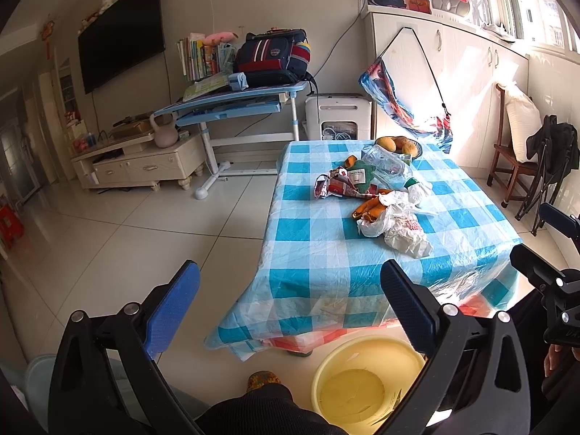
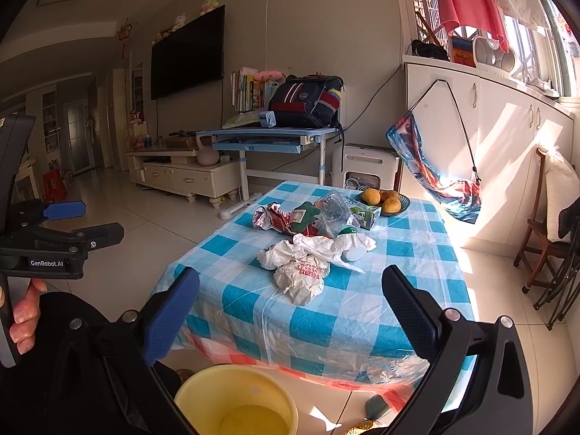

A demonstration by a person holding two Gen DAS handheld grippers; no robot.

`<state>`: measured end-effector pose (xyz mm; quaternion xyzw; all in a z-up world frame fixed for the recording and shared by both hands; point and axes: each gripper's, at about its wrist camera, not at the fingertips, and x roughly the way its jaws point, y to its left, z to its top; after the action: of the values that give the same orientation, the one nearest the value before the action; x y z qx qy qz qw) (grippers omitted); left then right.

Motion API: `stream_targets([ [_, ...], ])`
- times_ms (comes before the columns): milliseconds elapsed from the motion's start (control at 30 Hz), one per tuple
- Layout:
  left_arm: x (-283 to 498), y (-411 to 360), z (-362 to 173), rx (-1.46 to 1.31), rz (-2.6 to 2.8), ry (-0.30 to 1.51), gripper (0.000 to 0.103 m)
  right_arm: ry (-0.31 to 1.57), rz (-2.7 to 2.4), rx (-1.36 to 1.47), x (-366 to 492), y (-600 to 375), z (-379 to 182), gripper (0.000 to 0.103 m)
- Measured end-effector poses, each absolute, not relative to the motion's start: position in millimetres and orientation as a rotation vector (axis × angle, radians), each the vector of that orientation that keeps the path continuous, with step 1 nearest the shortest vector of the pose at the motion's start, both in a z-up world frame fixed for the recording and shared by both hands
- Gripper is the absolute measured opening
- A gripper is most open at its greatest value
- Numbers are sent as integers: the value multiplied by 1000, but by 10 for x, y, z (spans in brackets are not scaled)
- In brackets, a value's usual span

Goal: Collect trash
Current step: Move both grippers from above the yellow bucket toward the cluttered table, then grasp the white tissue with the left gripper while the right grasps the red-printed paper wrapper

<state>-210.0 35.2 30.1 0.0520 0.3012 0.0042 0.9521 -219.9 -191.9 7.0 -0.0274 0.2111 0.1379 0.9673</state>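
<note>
A tiled living room holds a TV (image 1: 121, 32) at ten o'clock, a blue desk (image 1: 232, 103) with a backpack (image 1: 273, 56) at twelve, and a table (image 1: 319, 253) in a blue-checked cloth. On the table, the trash (image 1: 377, 195) of crumpled wrappers, plastic bags and a clear bottle lies piled at its middle, with a fruit bowl (image 1: 398, 145) behind at one o'clock. The left gripper (image 1: 290, 311) and the right gripper (image 2: 290, 311) both hang spread wide and empty short of the table, above a yellow bucket (image 1: 366, 380) on the floor at six o'clock.
</note>
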Motion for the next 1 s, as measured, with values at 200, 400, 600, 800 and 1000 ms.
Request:
stream_targets([
  [200,-2110,353,267,129,9,623,97,447,286,-17,-2190,-1923,65,97],
  [400,-2026,375,242,145,-7,677,97,514,308,-24,-2065,-1903,40,97],
  [600,-1692,406,281,100,-62,724,97,625,317,-33,-1692,-2012,31,97],
  [800,-995,52,123,68,-172,803,97,711,291,-3,-1477,-2188,-243,97],
  [1000,-410,-343,-339,-34,-247,933,97,764,278,-72,-1404,-2204,-333,97],
])
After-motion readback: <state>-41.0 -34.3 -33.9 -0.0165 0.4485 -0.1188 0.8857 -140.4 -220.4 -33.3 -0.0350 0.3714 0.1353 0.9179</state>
